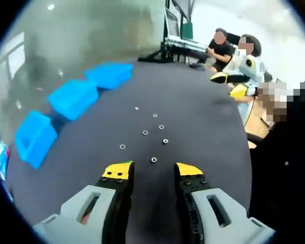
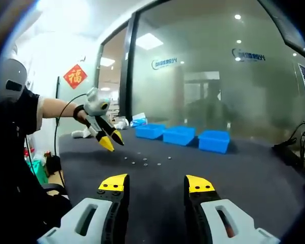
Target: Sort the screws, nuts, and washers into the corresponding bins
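On the far left of the left gripper view, three blue bins (image 1: 73, 96) sit in a row on the dark table (image 1: 203, 122). They look empty from here. To the right of them, in the middle of the table, lie the small metal bits (image 1: 145, 132). They are spread out and do not touch each other. They are too tiny to tell which are screws, nuts or washers.

The left gripper (image 1: 152, 172) is low over the table. Its jaws are wide open and hold nothing. One small bit (image 1: 154, 160) lies just in front of the gap between the jaws, so this gripper is the nearer one. It only needs to go forward and down a little to reach it. The bins are then off to the far left.

In the right gripper view, the left gripper (image 2: 112, 140) is held out on a bent arm, with its tips tilted down at the bits (image 2: 145, 162). The right gripper (image 2: 156, 183) is wide open too and holds nothing. It is well back from the bits, and the bins (image 2: 180, 135) stand beyond them.
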Motion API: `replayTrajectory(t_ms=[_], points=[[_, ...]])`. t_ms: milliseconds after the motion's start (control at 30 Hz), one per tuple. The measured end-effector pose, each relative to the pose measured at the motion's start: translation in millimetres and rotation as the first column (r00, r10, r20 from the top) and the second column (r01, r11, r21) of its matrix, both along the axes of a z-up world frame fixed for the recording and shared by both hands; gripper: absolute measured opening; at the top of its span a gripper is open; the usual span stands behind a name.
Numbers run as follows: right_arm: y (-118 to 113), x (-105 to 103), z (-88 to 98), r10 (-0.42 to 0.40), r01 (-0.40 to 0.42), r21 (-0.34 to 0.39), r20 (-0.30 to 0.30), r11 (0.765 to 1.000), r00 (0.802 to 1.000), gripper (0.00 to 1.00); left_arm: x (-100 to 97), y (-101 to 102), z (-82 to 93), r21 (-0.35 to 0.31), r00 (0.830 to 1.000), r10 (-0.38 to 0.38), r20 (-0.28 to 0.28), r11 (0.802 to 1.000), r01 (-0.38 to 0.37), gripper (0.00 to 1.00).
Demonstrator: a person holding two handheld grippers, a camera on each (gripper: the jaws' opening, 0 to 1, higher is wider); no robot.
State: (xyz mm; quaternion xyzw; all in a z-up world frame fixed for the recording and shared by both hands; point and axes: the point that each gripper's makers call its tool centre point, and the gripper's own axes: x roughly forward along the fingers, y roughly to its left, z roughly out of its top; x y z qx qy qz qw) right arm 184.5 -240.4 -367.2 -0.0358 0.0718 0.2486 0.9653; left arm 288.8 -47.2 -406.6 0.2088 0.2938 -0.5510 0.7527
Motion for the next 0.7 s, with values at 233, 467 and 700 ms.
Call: replayTrajectory(t_ms=[233, 467, 700], points=[[0.4, -0.6, -2.9, 0.003, -0.003, 0.005, -0.005, 1.000, 1.000, 0.39, -2.4, -7.8, -15.4, 0.052, 0.999, -0.015, -0.032, 0.999, 0.016, 0.28], [1.3, -0.1, -4.6, 0.005, -0.005, 0.008, -0.010, 1.000, 1.000, 0.39, 0.9, -13.5, -21.9, 0.056, 0.999, -0.011, -0.050, 0.998, 0.013, 0.24], [1.3, -0.2, -4.9, 0.002, -0.002, 0.013, -0.010, 1.000, 1.000, 0.39, 2.1, -18.2, -24.1, 0.050, 0.999, -0.011, -0.053, 0.999, 0.014, 0.19]])
